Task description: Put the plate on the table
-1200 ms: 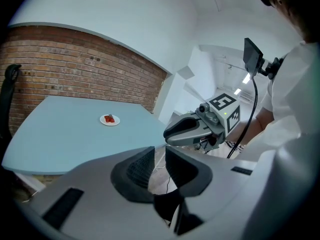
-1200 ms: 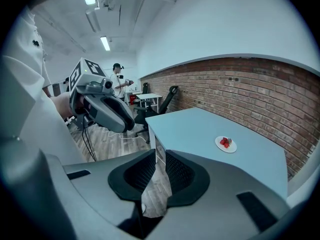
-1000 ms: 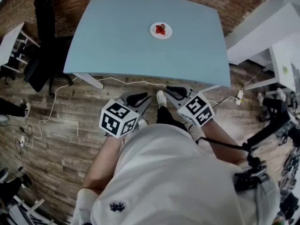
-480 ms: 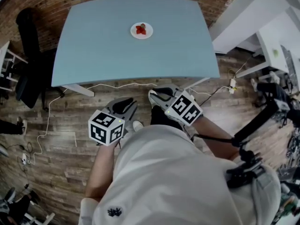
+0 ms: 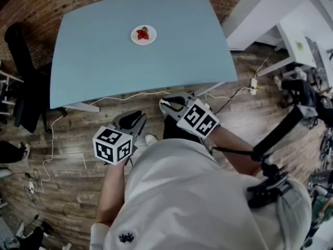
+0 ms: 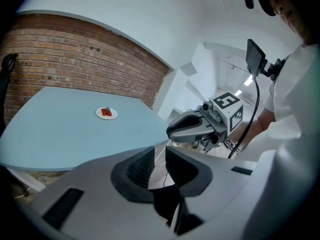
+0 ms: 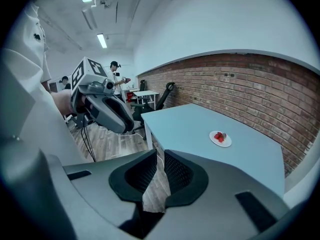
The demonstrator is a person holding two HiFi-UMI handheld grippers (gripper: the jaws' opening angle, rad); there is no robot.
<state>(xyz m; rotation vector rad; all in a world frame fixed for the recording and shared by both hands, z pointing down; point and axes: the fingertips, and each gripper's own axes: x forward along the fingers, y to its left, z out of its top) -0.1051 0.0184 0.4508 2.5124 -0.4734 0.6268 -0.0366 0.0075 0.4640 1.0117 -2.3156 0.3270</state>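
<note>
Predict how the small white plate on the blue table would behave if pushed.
The plate looks small and shallow, so it is probably light and stiff. On the smooth table it would likely slide rather than tip. The red food seems to lie loose on it and may shift with a quick shove.

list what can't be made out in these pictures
- red food on the plate: too small in every view to say what it is.
- legs of the table: head view, mostly hidden under the tabletop.
- the person's legs: head view, mostly covered by the white shirt.
</note>
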